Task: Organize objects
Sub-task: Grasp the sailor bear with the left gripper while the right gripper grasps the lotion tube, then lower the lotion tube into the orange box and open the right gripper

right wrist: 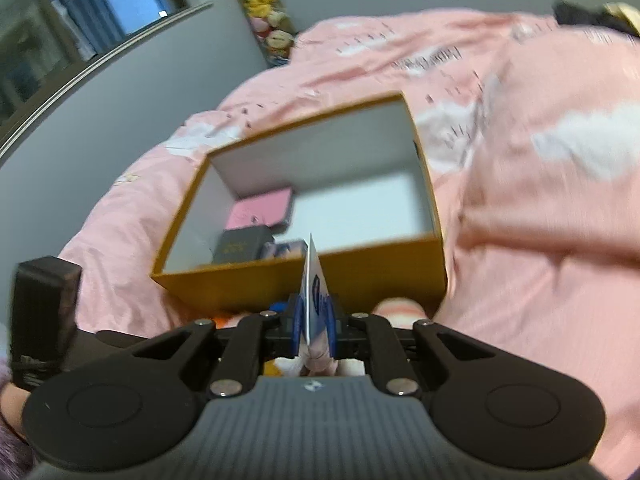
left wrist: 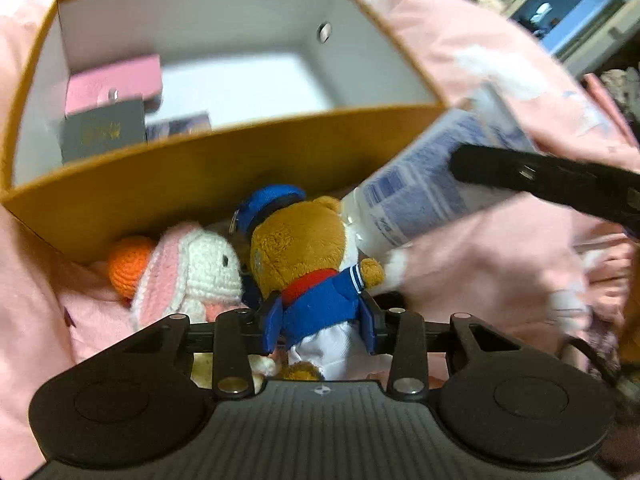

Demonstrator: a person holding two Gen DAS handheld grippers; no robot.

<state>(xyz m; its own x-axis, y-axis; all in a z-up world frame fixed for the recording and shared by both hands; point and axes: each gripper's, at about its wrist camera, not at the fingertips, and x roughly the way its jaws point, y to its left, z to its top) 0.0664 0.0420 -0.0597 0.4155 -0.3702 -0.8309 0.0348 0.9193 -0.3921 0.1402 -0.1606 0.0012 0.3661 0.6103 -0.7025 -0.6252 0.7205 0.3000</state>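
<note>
The left gripper clamps the bear and the right gripper pinches a packet, both aimed at the box at 12 o'clock, seemingly for stowing.

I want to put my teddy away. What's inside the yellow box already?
Inside the yellow box: a pink case, a dark little box and a bluish packet by the left wall. The near wall hides the floor right behind it.

R gripper pinches thin blue-white packet edge-on, before open yellow box.
</note>
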